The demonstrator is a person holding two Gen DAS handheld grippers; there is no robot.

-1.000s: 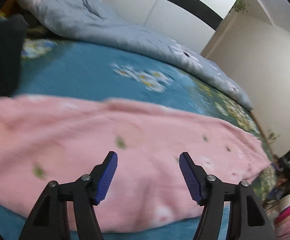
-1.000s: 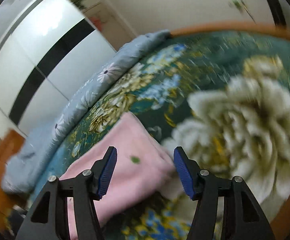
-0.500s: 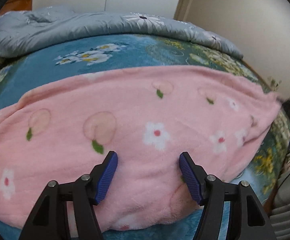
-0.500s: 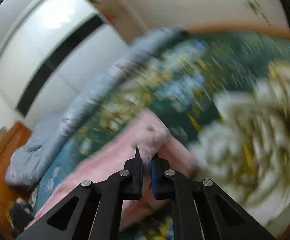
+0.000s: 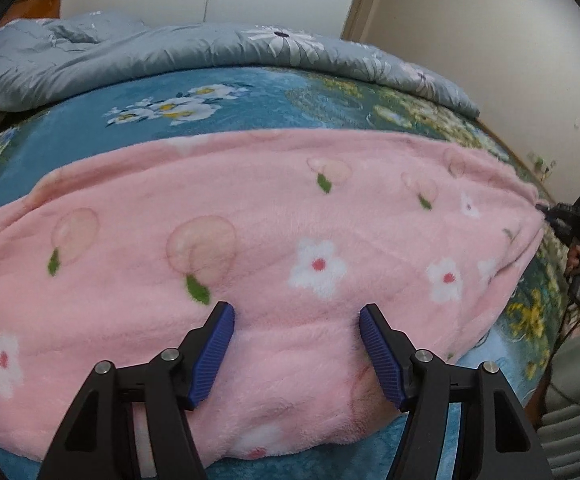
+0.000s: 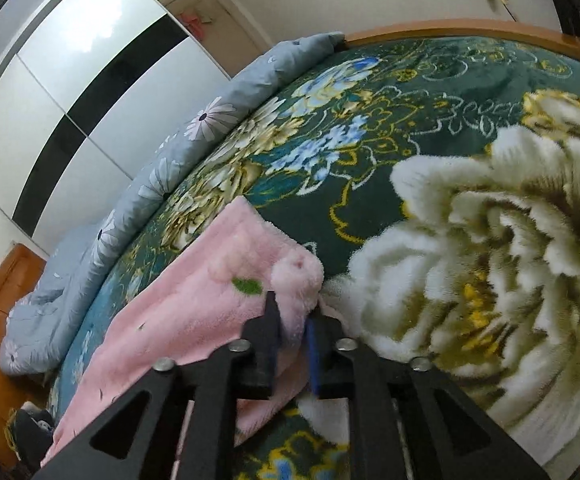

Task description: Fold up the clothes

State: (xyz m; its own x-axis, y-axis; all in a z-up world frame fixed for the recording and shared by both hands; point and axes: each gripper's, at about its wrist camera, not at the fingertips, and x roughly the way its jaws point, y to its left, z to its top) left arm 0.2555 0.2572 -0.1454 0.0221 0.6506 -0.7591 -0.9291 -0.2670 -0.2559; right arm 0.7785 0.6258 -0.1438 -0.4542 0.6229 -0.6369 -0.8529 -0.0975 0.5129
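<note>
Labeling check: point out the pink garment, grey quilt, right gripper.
pink garment [image 5: 274, 248], left wrist view, middle of fabric.
grey quilt [image 5: 138, 56], left wrist view, bunched middle.
right gripper [image 6: 295, 334], right wrist view, between fingertips.

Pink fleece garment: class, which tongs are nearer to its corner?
Right. The right tongs are shut on a corner of the pink fleece garment; the left tongs hang open over its middle.

The garment [image 5: 274, 248] lies across the bedspread [image 5: 250, 100], quilt [image 5: 138, 52] behind it.

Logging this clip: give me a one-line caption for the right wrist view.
Right gripper clamps a corner of the pink fleece garment lying on the floral bedspread.
</note>
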